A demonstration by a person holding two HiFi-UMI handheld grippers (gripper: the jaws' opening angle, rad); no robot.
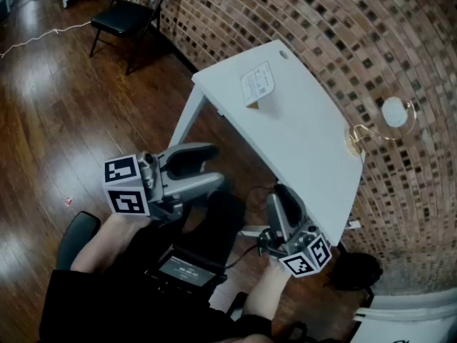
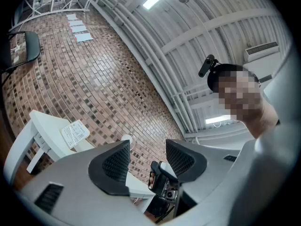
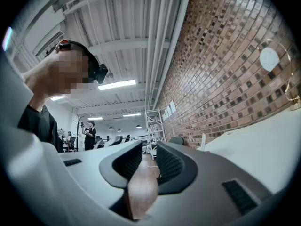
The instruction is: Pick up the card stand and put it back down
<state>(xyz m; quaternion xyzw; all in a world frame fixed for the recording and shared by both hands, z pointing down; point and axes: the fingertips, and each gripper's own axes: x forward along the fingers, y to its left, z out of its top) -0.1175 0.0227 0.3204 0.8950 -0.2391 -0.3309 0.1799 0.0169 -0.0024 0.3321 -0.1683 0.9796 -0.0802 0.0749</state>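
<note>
The card stand (image 1: 258,84), a small white printed card standing upright, sits toward the far end of the white table (image 1: 307,141). In the left gripper view the card stand (image 2: 75,133) shows far off at the left on the table (image 2: 42,126). My left gripper (image 1: 214,166) hangs low over the person's lap, well short of the table, open with nothing between its fingers (image 2: 148,157). My right gripper (image 1: 282,200) is beside the table's near edge, also open and empty (image 3: 149,159). Both are far from the card stand.
A gold ring stand with a round white disc (image 1: 389,120) sits at the table's right edge by the brick wall. A black folding chair (image 1: 128,16) stands on the wood floor at the back left. A black device (image 1: 182,270) rests on the person's lap.
</note>
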